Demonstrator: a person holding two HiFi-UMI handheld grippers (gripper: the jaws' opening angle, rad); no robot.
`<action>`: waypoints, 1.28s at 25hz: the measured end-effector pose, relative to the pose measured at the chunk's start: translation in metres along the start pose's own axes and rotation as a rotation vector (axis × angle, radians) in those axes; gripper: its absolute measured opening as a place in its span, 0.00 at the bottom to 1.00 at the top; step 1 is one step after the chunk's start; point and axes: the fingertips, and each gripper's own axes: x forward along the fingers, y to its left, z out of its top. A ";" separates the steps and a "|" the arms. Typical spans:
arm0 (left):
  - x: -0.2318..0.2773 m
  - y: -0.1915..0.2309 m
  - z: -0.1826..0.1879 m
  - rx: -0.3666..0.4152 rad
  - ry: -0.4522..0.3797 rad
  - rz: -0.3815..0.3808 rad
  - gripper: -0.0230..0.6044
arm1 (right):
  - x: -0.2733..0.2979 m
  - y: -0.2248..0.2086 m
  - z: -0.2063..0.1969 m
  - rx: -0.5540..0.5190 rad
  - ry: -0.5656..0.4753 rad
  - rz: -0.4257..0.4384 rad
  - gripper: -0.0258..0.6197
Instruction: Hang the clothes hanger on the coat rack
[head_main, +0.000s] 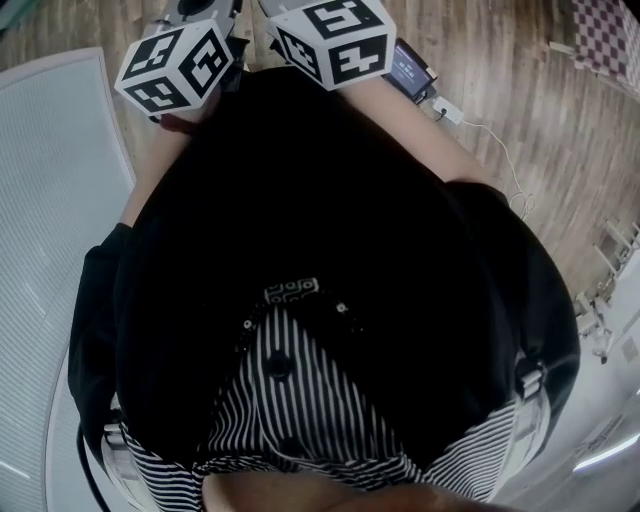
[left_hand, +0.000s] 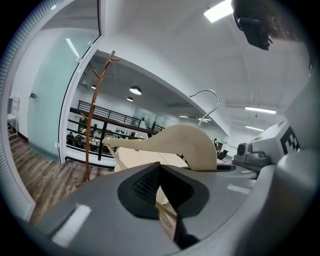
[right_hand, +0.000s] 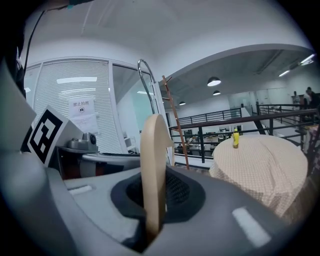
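Observation:
I hold a pale wooden clothes hanger (left_hand: 185, 145) with both grippers. In the left gripper view its broad body and metal hook (left_hand: 212, 100) rise just beyond the left gripper (left_hand: 161, 194), which is shut on the hanger's thin lower bar. In the right gripper view one hanger arm (right_hand: 152, 160) stands edge-on, with the right gripper (right_hand: 153, 202) shut on it and the hook (right_hand: 147, 85) above. The brown branching coat rack (left_hand: 90, 130) stands apart on the wood floor, ahead to the left; its pole (right_hand: 175, 120) shows behind the hanger. In the head view only the marker cubes (head_main: 178, 68) (head_main: 335, 40) show.
A round table with a checked cloth (right_hand: 260, 160) carries a yellow bottle (right_hand: 235, 137). A dark railing (right_hand: 220, 125) runs behind it. A glass wall (left_hand: 50, 100) is left of the rack. A small device with a white cable (head_main: 410, 70) lies on the floor.

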 end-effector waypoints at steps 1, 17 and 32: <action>0.003 0.013 0.010 0.001 -0.001 0.001 0.04 | 0.014 0.001 0.009 0.002 -0.002 0.003 0.07; 0.031 0.174 0.059 -0.025 0.042 -0.115 0.04 | 0.174 0.027 0.054 0.016 0.022 -0.107 0.07; -0.002 0.264 0.077 -0.132 0.010 -0.059 0.04 | 0.250 0.082 0.073 -0.040 0.106 -0.068 0.07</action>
